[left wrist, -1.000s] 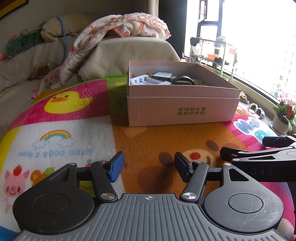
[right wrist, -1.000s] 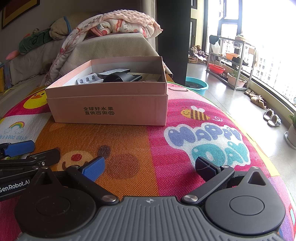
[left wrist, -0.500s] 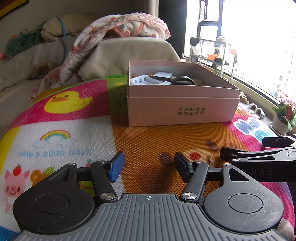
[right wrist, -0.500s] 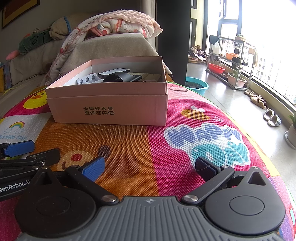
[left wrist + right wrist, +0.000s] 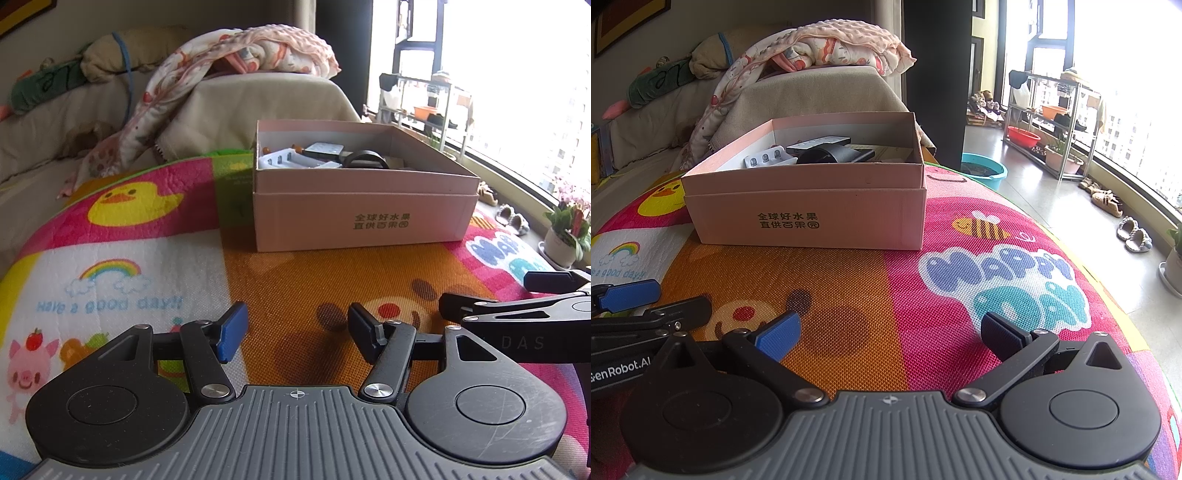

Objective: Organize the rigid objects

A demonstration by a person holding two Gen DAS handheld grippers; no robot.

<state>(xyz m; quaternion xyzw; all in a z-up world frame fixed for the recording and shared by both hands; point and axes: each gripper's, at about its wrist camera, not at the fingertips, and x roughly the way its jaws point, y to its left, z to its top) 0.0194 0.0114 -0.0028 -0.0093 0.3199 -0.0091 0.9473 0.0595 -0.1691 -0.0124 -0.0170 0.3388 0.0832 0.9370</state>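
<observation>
A pink cardboard box (image 5: 362, 218) (image 5: 812, 210) stands on the colourful play mat (image 5: 280, 280) (image 5: 923, 295) ahead of both grippers. Inside lie a white tray-like piece (image 5: 284, 160) (image 5: 768, 157), a flat grey slab (image 5: 325, 148) (image 5: 820, 142) and a black ring-shaped item (image 5: 364, 158) (image 5: 827, 154); most of the contents are hidden by the box walls. My left gripper (image 5: 295, 334) hovers low over the mat, open and empty. My right gripper (image 5: 890, 332) is to its right, also open and empty. Each gripper's fingers show at the edge of the other's view.
A sofa with a draped blanket (image 5: 229, 74) (image 5: 812, 51) rises behind the box. To the right the mat ends at the floor, with a blue basin (image 5: 984, 170), a metal rack (image 5: 1056, 122), slippers (image 5: 1134, 234) and a potted plant (image 5: 565, 236) by the window.
</observation>
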